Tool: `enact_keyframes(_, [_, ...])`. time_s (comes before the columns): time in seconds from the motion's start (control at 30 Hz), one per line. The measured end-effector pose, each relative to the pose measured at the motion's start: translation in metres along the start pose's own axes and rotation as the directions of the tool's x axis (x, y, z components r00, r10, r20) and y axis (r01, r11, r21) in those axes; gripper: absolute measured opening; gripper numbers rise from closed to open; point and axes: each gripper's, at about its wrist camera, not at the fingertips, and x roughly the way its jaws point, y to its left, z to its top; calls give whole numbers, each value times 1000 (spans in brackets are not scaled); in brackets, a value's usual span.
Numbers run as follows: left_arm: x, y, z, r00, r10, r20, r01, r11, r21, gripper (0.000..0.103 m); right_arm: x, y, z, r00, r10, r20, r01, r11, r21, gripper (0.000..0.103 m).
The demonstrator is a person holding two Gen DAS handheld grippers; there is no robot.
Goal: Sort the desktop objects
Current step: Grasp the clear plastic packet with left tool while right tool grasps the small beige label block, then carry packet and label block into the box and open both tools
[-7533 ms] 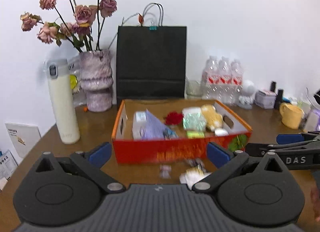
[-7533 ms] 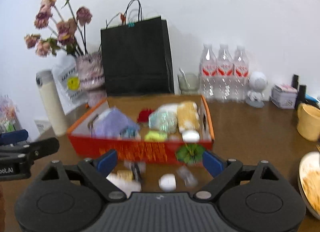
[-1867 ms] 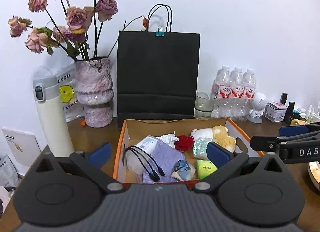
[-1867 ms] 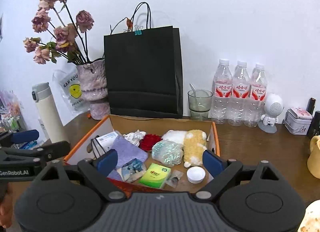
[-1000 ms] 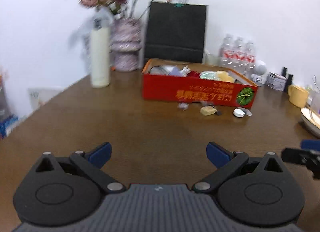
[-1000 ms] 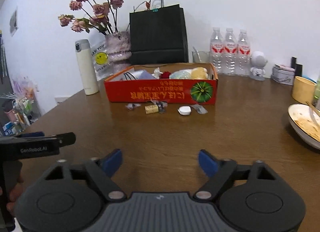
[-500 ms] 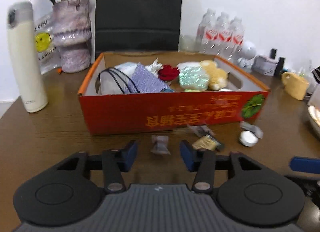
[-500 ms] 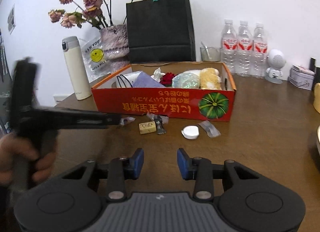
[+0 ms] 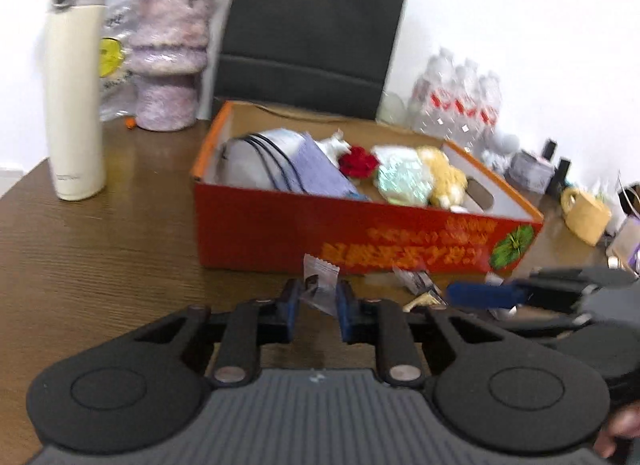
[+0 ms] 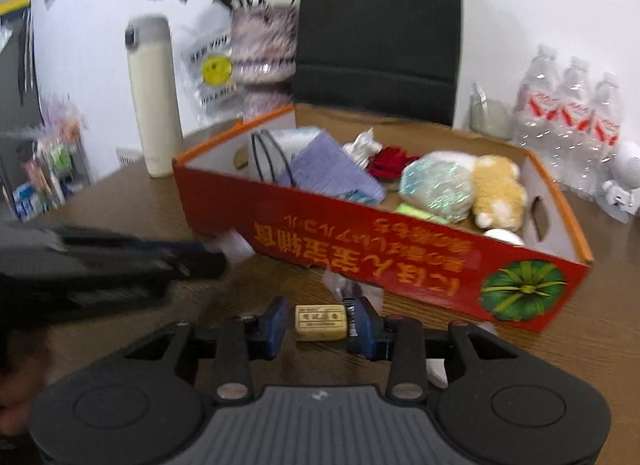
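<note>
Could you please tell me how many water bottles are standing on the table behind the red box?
3: the water bottles stand side by side against the wall, right of the black bag; more could be hidden behind them.

The table under the tongs is dark brown wood with a visible grain and a slight sheen. Just ahead of both tongs stands a box of matt red printed cardboard, raw brown inside. Between the left gripper pads sits a crinkled, clear plastic wrapper. Between the right gripper pads lies a small cream block, smooth and matt. Both tongs are matt black plastic with blue pads. Beyond the box, a matt black paper bag; far left, a smooth cream flask.
</note>
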Motion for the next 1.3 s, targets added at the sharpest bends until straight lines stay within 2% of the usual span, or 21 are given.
enact_keyframes(0.13, [-8, 13, 4, 1000, -8, 10, 8, 999, -47, 20, 8, 7, -5, 1000, 1, -2, -1, 1000, 5, 35])
enact_keyframes(0.2, [-11, 15, 5, 1000, 13, 20, -12, 999, -53, 20, 10, 10, -5, 1000, 3, 5, -3, 1000, 4, 35])
enact_keyframes(0.27, [-14, 13, 6, 999, 36, 40, -34, 999, -35, 20, 11, 13, -4, 1000, 3, 13, -4, 1000, 4, 29])
enact_keyframes(0.37, [-17, 8, 5, 998, 38, 57, -38, 999, -9, 20, 2, 20, -6, 1000, -5, 17, 5, 1000, 13, 29])
enact_keyframes(0.43, [-18, 4, 3, 997, 49, 66, -50, 999, 12, 20, -16, 23, -10, 998, -17, 56, 16, 1000, 22, 29])
enact_keyframes(0.57, [-28, -2, -3, 995, 69, 76, -71, 997, 28, 20, -62, 8, -24, 990, -109, 90, 103, 993, 61, 29])
enact_keyframes(0.7, [-63, -17, -19, 992, 72, 100, -74, 997, 10, 20, -108, -23, -42, 970, -222, 99, 210, 970, 120, 29])
enact_keyframes(0.77, [-83, -28, -29, 992, 65, 112, -68, 997, 22, 20, -125, -34, -50, 965, -241, 103, 226, 964, 141, 29])
enact_keyframes(0.87, [-112, -38, -43, 990, 78, 122, -82, 996, 28, 20, -148, -33, -57, 965, -226, 132, 205, 967, 152, 29])
enact_keyframes(0.97, [-137, -42, -51, 985, 101, 140, -103, 995, 13, 20, -165, -15, -61, 965, -192, 179, 172, 978, 121, 29])
enact_keyframes(1.1, [-165, -54, -54, 972, 138, 189, -151, 987, 57, 20, -180, 4, -68, 970, -136, 201, 115, 987, 116, 29])
enact_keyframes(1.3, [-186, -66, -70, 976, 114, 184, -128, 989, 67, 20, -202, 25, -92, 972, -88, 216, 62, 990, 125, 29])
